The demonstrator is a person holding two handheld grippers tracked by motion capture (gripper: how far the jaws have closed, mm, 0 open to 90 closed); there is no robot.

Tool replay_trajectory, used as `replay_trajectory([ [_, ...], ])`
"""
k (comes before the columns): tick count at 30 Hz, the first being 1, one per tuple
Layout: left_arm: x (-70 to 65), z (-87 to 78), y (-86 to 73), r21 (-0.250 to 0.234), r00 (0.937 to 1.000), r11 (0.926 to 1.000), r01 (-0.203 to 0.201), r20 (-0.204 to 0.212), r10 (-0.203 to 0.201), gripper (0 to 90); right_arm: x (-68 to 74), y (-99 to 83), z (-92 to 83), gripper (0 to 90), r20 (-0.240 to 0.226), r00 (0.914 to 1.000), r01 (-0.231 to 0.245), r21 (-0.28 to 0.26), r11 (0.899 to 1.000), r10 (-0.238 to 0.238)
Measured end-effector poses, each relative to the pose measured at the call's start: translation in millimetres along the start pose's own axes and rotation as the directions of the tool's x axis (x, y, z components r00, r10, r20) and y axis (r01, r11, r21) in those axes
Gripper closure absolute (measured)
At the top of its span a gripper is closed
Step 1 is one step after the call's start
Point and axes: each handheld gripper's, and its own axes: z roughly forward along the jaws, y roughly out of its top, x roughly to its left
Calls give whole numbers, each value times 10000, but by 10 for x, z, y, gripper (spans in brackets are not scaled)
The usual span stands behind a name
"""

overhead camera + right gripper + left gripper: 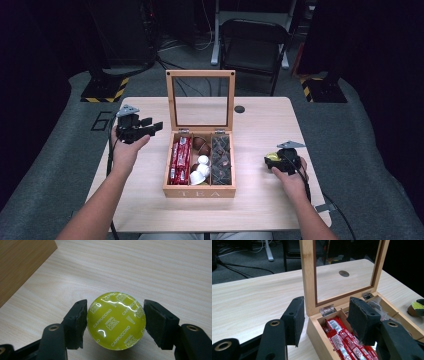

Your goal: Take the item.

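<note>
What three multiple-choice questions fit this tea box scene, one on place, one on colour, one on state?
1. Where is the yellow-green capsule? A on the floor; B on the table, between the right gripper pads; C on the chair.
2. What colour are the sachets in the tea box left compartment? A red; B blue; C white.
3. How is the lid? A shut; B raised upright; C removed.
B, pads flank it; A, wrappers are red; B, it stands on its hinges.
</note>
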Motion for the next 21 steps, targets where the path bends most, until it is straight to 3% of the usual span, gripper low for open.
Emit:
replay_trajectory([
  [20,5,-1,-3,-14,10000,10000,13,-1,-13,469,57,72,-17,318,-167,9998,-109,-73,9999,108],
  [21,5,-2,-3,-16,10000,10000,21,2,-21,469,47,81,-26,318,-213,9997,123,-96,9999,-125],
])
